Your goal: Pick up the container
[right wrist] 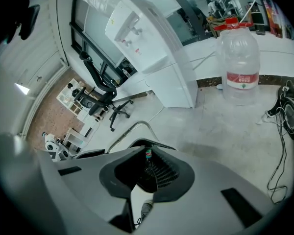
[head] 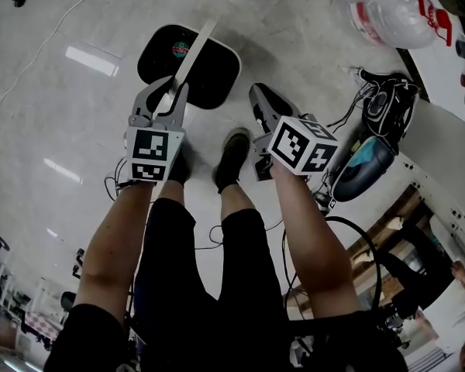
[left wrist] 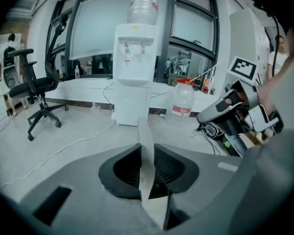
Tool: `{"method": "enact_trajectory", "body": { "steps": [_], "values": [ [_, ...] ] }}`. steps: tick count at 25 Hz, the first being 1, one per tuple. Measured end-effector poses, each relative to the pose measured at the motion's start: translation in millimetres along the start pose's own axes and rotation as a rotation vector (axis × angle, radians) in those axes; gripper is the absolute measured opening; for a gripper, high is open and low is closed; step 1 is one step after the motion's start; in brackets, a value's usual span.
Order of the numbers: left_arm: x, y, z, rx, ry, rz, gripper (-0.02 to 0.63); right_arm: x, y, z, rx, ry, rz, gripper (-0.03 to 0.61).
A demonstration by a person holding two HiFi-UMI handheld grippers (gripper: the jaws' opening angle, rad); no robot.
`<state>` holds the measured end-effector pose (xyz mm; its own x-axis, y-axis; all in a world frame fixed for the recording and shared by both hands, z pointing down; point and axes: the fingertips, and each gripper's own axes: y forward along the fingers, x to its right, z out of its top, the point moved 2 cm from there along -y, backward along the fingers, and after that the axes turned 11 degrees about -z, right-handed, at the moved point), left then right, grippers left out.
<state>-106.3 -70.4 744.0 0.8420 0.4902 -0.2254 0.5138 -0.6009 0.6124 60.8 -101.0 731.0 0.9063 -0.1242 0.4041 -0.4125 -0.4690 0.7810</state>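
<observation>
Nearest to us, our two shoes (head: 232, 157) stand on the pale floor (head: 70, 122), and both claws reach out just past them. The left claw (head: 173, 99) is pinched onto a thin white handle strip (head: 195, 53), which stands edge-on between its pads in the left gripper view. The strip runs on across the container (head: 217, 72), a black rounded tub with a white rim that lies directly beyond this claw. We cannot tell whether the tub is clear of the floor. The right claw (head: 262, 103), just beside the tub's near right corner, is pressed almost together and grips nothing. Farther off a large clear water bottle (head: 387, 10) lies at the right.
</observation>
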Motion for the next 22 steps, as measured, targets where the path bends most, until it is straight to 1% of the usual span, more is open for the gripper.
{"method": "enact_trajectory", "body": {
  "steps": [3, 5, 6, 7, 9, 10, 11, 12, 13, 15, 17, 19, 22],
  "values": [
    [0.8, -18.0, 1.7, -0.007, -0.001, -0.015, 0.084, -4.2, -10.0, 0.5, 0.008, 0.001, 0.004, 0.035],
    [3.2, -30.4, 5.1, -0.006, 0.004, -0.023, 0.084, -13.3, -13.4, -0.8, 0.009, -0.002, 0.037, 0.035],
    [5.3, -35.9, 8.4, -0.001, 0.008, -0.029, 0.084, -21.4, -13.6, -1.8, 0.009, 0.003, 0.078, 0.035],
    [7.8, -41.1, 12.8, 0.007, 0.013, -0.036, 0.084, -33.0, -13.1, -2.6, 0.009, 0.021, 0.143, 0.035],
    [12.5, -51.5, 23.6, 0.027, 0.029, -0.053, 0.084, -63.8, -10.4, -2.8, -0.002, 0.065, 0.307, 0.035],
    [14.2, -56.2, 29.6, 0.038, 0.04, -0.061, 0.084, -77.9, -7.7, -2.6, -0.016, 0.051, 0.36, 0.041],
    [15.9, -60.3, 35.8, 0.047, 0.051, -0.07, 0.084, -88.5, -4.1, -2.7, -0.031, 0.004, 0.378, 0.041],
    [18.6, -63.9, 41.8, 0.055, 0.062, -0.079, 0.084, -95.7, -0.4, -2.7, -0.043, -0.051, 0.377, 0.041],
    [22.4, -67.2, 47.7, 0.061, 0.073, -0.092, 0.084, -101.1, 2.8, -1.7, -0.05, -0.085, 0.376, 0.041],
    [32.5, -74.0, 59.5, 0.068, 0.097, -0.126, 0.084, -112.5, 5.5, 4.7, -0.056, -0.088, 0.408, 0.041],
    [41.2, -81.4, 73.0, 0.077, 0.114, -0.16, 0.084, -127.9, 0.1, 15.6, -0.052, -0.096, 0.482, 0.04],
    [46.7, -90.2, 89.0, 0.094, 0.123, -0.196, 0.084, -142.1, -13.7, 26.4, -0.041, -0.107, 0.581, 0.04],
    [56.5, -107.0, 115.0, 0.12, 0.134, -0.262, 0.084, -159.8, -45.4, 38.7, 0.008, -0.087, 0.734, 0.012]
  ]
}}
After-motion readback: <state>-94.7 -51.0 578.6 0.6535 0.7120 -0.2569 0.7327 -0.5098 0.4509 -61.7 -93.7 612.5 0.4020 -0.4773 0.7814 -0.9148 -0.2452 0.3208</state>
